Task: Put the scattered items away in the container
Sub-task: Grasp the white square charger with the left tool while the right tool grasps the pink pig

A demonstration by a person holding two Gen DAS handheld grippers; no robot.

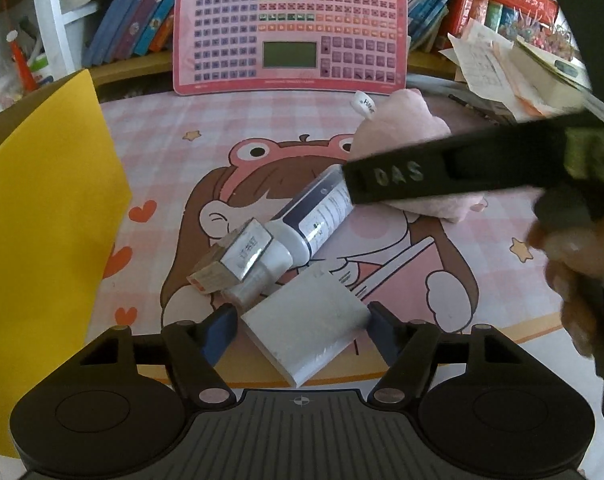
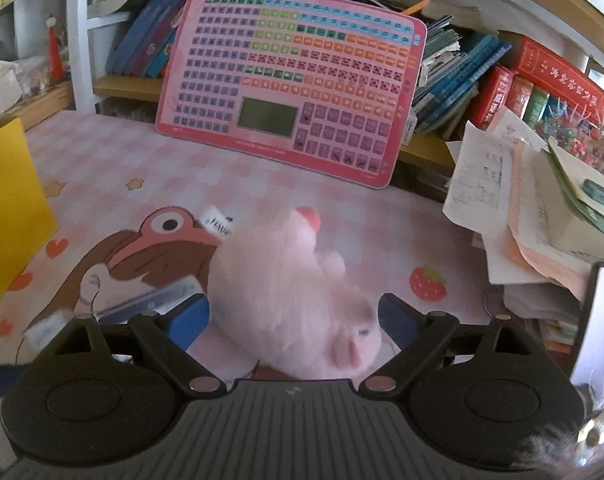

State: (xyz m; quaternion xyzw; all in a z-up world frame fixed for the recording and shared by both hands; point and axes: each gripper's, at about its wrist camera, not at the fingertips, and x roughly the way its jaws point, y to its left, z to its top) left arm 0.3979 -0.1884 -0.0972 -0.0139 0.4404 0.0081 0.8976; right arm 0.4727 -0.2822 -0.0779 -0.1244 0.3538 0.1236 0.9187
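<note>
Left gripper (image 1: 300,330): standing open around flat white rectangular box (image 1: 308,326). Right gripper (image 2: 294,320): standing open around fluffy pink plush pig (image 2: 286,292) (both lying mid-mat; 2 items).

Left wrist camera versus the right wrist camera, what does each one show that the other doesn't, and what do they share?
Only the left wrist view shows the white box between the open left gripper, plus the small silver-wrapped carton leaning on the tube.

Only the right wrist view shows the open right gripper straddling the pink plush pig, and the strawberry print.

Both show the pig, tube, yellow container and pink keyboard chart.
</note>
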